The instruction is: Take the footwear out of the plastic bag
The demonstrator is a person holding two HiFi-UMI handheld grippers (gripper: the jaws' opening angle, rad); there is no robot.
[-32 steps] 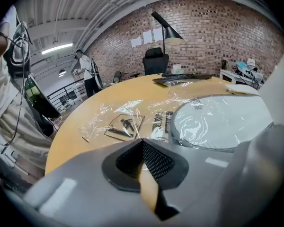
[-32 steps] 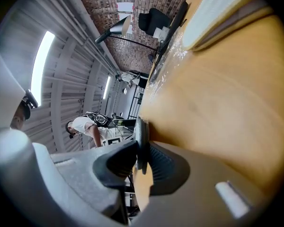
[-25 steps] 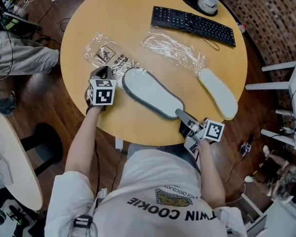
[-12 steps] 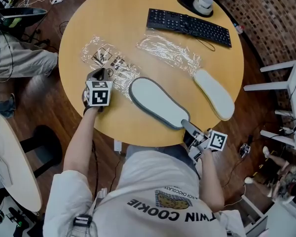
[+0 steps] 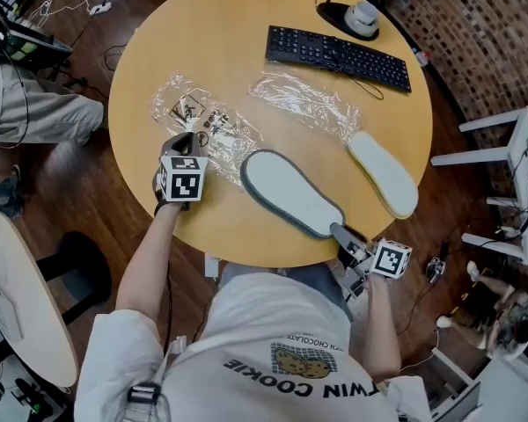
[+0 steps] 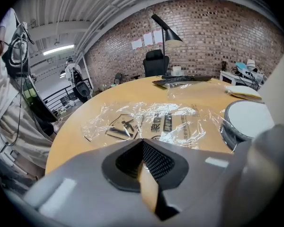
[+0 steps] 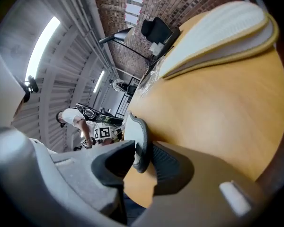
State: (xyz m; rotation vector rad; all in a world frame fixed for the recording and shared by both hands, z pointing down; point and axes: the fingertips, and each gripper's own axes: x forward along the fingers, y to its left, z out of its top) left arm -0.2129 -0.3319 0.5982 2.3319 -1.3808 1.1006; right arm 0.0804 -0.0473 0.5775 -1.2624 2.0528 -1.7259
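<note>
The grey-rimmed flat slipper with a pale sole (image 5: 292, 192) lies out of its bag on the round wooden table (image 5: 220, 25). It sits near the table's 6 o'clock edge, with its length running from 10 to 4 o'clock.

Your right gripper (image 5: 345, 234) is at the slipper's 4 o'clock end. Its jaws are opening, with the slipper's rim between them and a gap at one pad.

Just beside the slipper's toe, at 10 o'clock, the clear plastic bag with black print (image 5: 198, 112) lies flat. Your left gripper (image 5: 187, 141) is clenched on the bag's near edge.

At the slipper's 3 o'clock lies a cream flat slipper (image 5: 383, 172). A second clear crumpled bag (image 5: 304, 99) lies at 12 o'clock, and a black keyboard (image 5: 339, 57) lies beyond it.
</note>
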